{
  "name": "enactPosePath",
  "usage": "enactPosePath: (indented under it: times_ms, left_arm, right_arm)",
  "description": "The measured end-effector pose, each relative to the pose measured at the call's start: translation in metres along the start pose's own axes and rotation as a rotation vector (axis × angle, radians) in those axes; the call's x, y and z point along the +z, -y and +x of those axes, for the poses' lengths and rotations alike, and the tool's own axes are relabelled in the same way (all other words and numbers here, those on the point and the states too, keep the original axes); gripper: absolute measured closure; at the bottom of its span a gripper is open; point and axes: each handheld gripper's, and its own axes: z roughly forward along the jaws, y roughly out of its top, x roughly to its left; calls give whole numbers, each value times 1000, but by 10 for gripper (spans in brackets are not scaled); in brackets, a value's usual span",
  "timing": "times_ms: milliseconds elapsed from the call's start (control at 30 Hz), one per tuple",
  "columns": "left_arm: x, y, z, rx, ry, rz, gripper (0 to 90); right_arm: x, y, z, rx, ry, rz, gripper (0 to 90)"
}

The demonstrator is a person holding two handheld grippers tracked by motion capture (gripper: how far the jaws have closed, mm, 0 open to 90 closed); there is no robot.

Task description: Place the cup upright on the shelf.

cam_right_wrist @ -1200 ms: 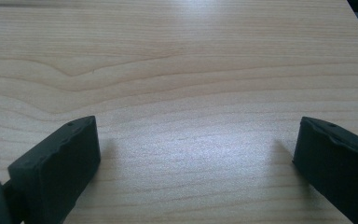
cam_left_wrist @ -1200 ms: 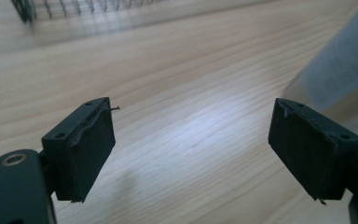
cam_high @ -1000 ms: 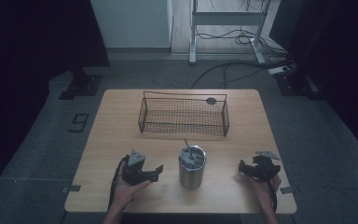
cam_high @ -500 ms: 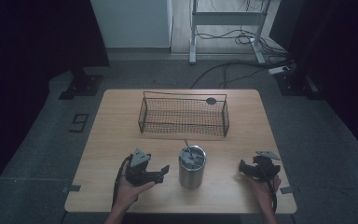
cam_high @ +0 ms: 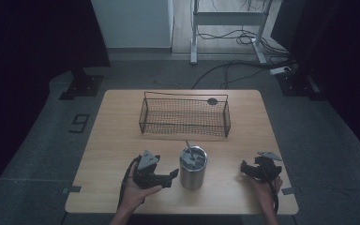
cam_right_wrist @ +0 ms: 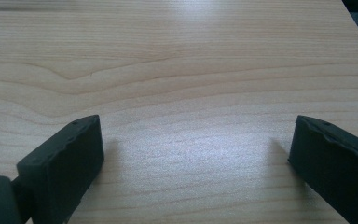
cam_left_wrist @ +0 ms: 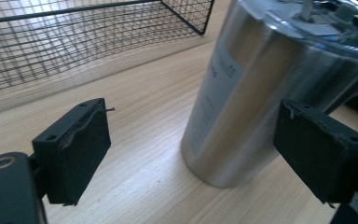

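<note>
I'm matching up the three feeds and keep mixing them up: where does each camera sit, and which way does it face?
High view: above the person's side, looking forward and down on the table, wire basket, steel tumbler; both hands, left gripper, right gripper.
Left gripper view: rides that gripper, low, facing tumbler and basket; own open jaws.
Right gripper view: rides its gripper, facing bare tabletop; own open jaws.
Shared: tumbler and basket appear in high and left gripper views.

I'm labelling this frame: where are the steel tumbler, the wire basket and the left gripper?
steel tumbler (cam_high: pixel 192 174): high view, side wall.
wire basket (cam_high: pixel 184 117): high view, front mesh wall.
left gripper (cam_high: pixel 174 176): high view, between its fingertips.
</note>
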Motion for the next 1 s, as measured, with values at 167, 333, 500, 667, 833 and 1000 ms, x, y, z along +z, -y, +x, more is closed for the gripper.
enactPosePath:
  times_ms: [167,333,500,667,833,1000]
  left_arm:
    - [3,-1,-8,17,21,8,48]
    - [7,-4,-15,43,42,5,9]
    - [13,-7,-21,57,53,1,0]
    - [20,-11,-29,82,68,1,0]
    - [27,-14,-35,100,68,7,0]
    - [33,-15,-39,108,64,15,0]
  right_arm:
    - [0,0,0,1,1,-1,32]
    - [0,0,0,3,1,-1,35]
    - [0,0,0,3,2,-2,36]
    - [0,0,0,3,2,-2,37]
    - [0,0,0,4,2,-2,38]
    - [0,0,0,4,3,-3,39]
